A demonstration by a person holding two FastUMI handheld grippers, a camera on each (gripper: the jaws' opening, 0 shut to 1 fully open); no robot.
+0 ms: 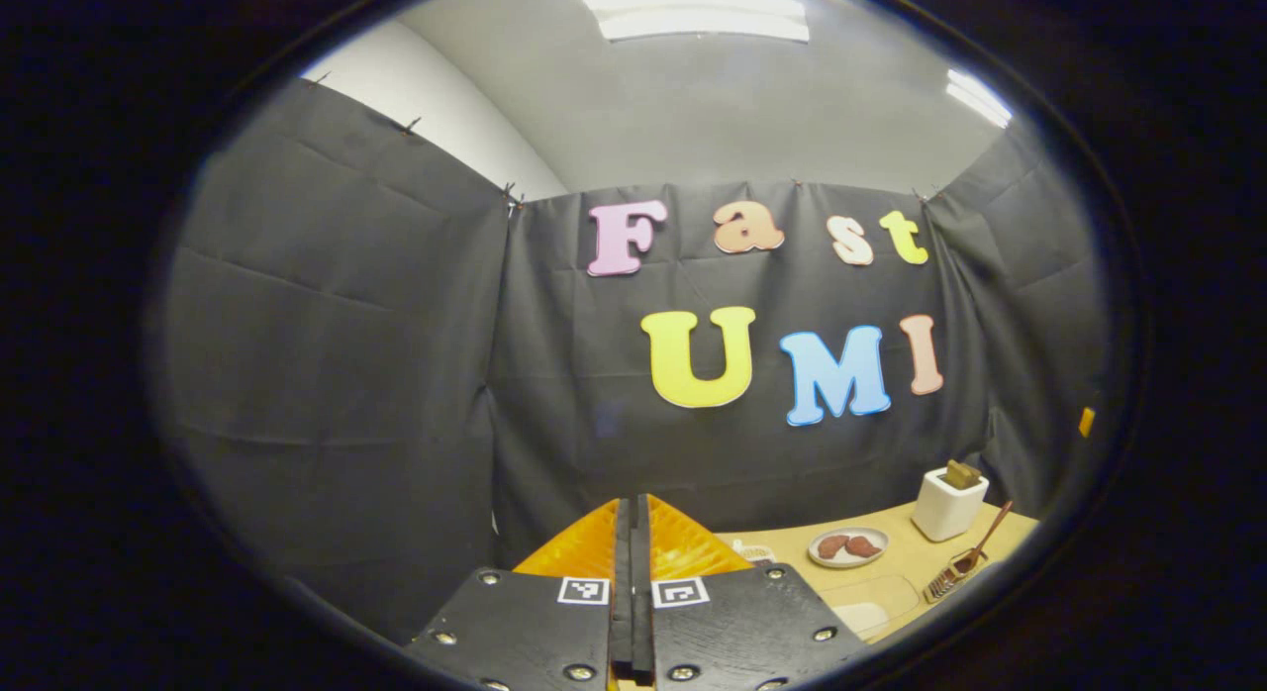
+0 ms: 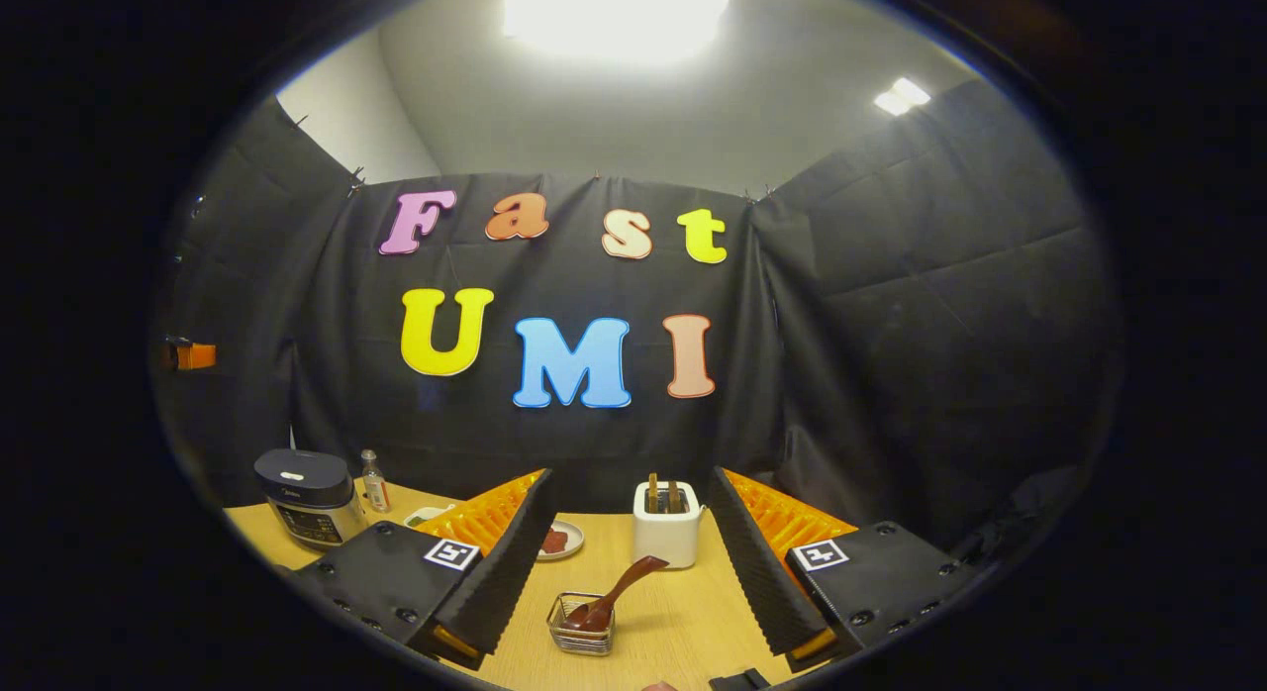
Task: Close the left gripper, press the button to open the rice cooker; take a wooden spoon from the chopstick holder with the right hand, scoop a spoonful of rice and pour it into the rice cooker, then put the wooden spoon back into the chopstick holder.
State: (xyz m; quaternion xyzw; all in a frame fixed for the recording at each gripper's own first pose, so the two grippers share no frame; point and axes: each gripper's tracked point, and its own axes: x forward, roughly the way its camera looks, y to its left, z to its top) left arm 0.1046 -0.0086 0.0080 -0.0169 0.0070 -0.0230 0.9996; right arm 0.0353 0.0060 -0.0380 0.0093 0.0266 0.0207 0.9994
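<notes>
Starting at the fingers: the left gripper (image 1: 631, 533) has its fingers pressed flat together with nothing between them, ready to prod the button, while the right gripper (image 2: 626, 533) stands wide open and empty over the table (image 2: 683, 622). Straight ahead of the right fingers, between them, the wooden spoon (image 2: 616, 592) leans in a small wire chopstick holder (image 2: 581, 624) — bowl down, handle tilted up and to the right. It looks light, stiff and smooth (likely to twist in a loose grip), so the free upper handle seems the place to pinch. The wire holder looks light too and could tip or drag along. Behind it stands a white toaster (image 2: 666, 533), near but apart; a plate (image 2: 567, 541) with reddish pieces lies further left. The rice cooker (image 2: 309, 495) sits lid-down at the far left, a small bottle (image 2: 374, 481) just beside it — worth minding when pressing.
</notes>
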